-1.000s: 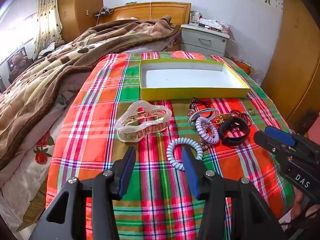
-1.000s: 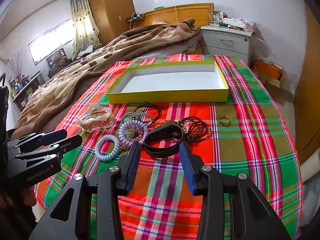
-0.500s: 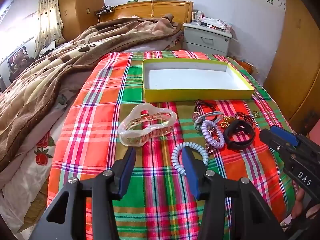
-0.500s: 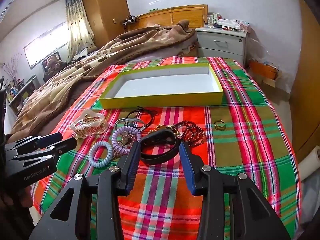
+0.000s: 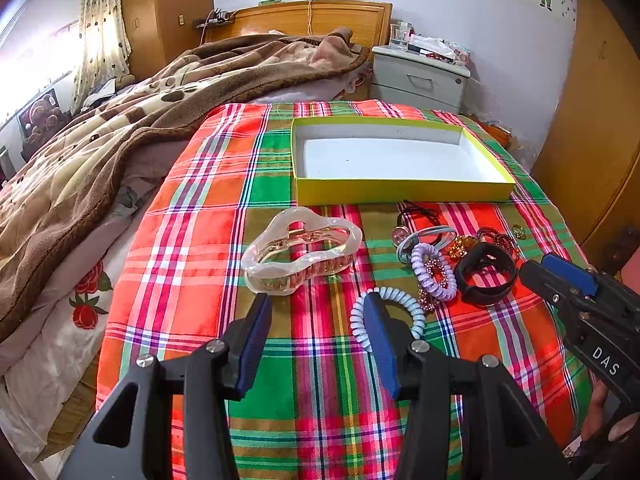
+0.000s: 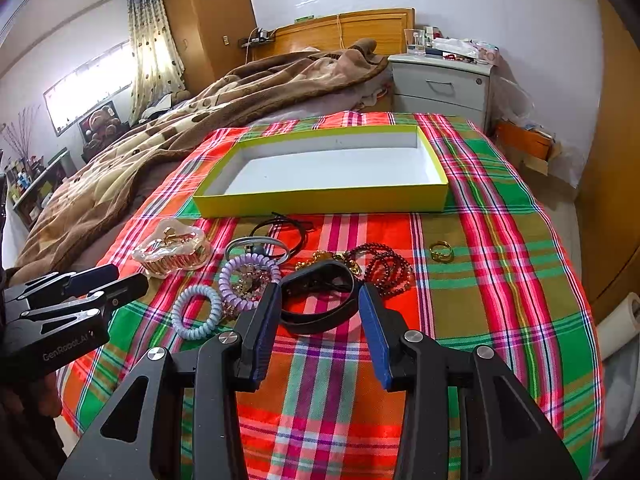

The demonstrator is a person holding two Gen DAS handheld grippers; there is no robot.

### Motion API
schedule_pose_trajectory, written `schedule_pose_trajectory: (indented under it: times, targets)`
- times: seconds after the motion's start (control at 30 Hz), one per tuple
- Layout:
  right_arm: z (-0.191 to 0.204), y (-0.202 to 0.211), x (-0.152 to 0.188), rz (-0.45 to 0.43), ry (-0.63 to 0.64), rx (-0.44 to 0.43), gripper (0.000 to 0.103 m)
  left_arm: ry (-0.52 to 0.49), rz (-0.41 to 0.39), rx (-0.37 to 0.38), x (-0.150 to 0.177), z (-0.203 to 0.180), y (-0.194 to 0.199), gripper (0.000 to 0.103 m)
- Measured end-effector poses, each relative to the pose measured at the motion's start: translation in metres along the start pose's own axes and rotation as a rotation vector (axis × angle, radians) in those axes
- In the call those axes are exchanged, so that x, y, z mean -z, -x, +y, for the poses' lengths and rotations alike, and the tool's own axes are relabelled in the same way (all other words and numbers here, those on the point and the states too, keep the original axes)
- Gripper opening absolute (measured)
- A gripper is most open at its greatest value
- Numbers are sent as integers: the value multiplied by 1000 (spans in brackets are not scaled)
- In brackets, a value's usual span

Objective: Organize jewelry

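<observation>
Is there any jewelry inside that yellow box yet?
No. The yellow box shows only its bare white floor; the black bracelet and the rest lie on the plaid cloth.

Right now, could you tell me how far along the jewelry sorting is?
Nothing looks done: the yellow box holds nothing. Nothing is in hand; the left gripper and right gripper are open. The hair clip, coil ties, black band, beads and ring remain on the cloth.
</observation>
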State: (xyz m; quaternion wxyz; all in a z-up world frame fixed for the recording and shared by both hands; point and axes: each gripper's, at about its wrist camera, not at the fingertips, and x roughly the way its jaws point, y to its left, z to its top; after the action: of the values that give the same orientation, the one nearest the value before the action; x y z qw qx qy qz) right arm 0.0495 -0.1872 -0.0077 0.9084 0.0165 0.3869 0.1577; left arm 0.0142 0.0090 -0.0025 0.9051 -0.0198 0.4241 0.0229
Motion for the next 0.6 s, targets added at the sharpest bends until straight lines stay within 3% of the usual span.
schedule_pose_trajectory:
  times: [0.6]
  targets:
    - [-1, 2, 1, -5, 0, 2, 41, -3, -2, -4, 0, -4, 1, 50]
